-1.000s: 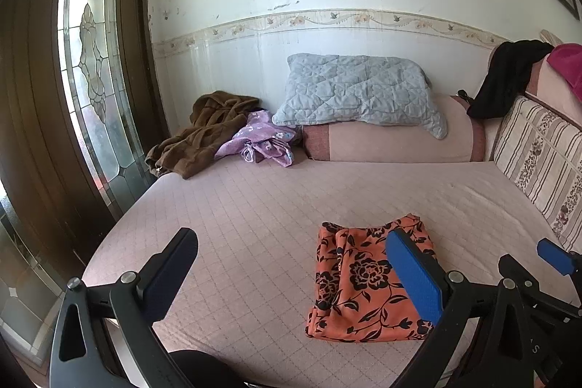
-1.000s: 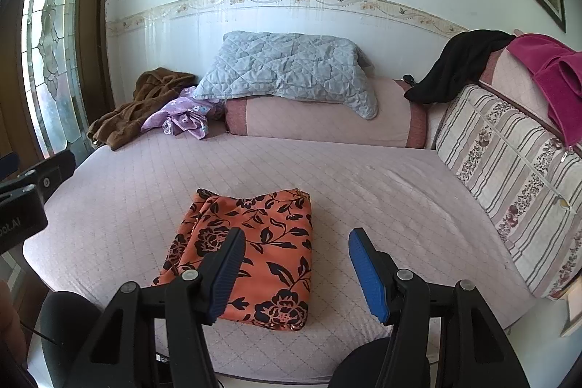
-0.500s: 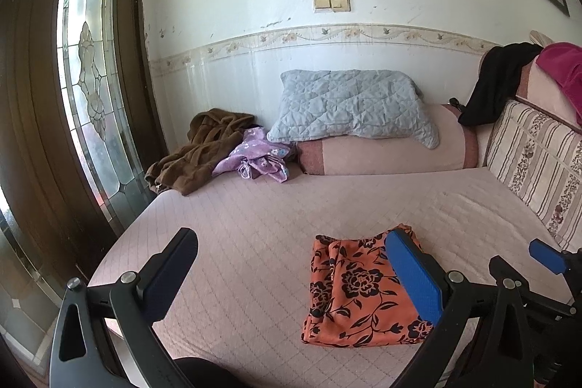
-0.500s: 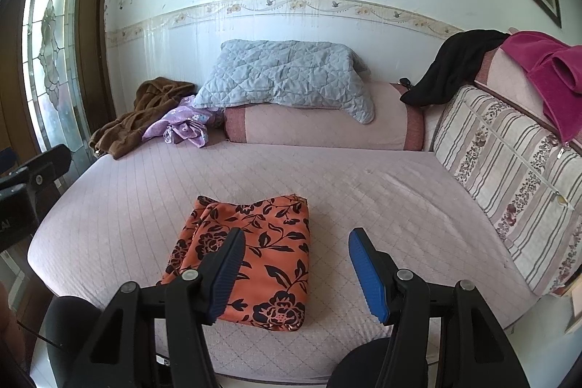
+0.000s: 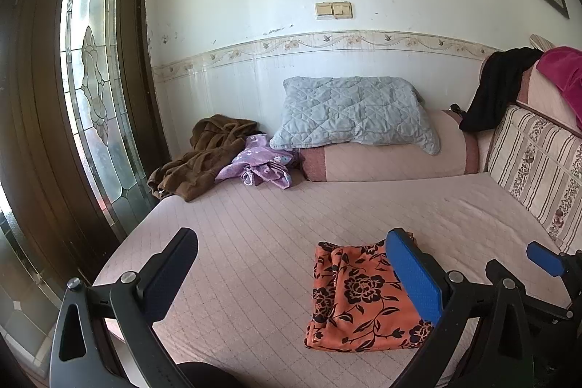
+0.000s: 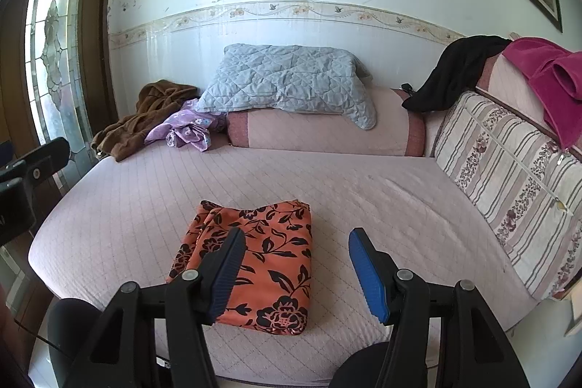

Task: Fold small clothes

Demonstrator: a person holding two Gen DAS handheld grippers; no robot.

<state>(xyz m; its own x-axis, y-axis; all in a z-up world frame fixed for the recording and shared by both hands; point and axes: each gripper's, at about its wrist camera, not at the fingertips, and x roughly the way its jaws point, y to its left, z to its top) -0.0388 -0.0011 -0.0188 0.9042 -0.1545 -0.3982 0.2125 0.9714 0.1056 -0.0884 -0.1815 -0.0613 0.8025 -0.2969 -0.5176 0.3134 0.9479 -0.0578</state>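
Folded garment: an orange cloth with black flowers [image 6: 254, 260] is lying flat near the front edge of the pink quilted bed [image 6: 363, 191].
Left gripper [image 5: 291, 273]: hovering above the bed, jaws standing wide apart, gripping nothing.
Right gripper [image 6: 296, 264]: hanging over the bed's front edge, jaws parted, empty.
Unfolded pile: a purple garment [image 6: 189, 131] and brown garment [image 6: 145, 115] are lying at the bed's far left corner.

We see a pink quilted bed [image 6: 363, 191] carrying a folded orange floral cloth [image 6: 269, 264] at six o'clock, a brown garment [image 6: 145, 119] and purple garment [image 6: 189, 130] at ten, and a bolster [image 6: 320, 133] at twelve.
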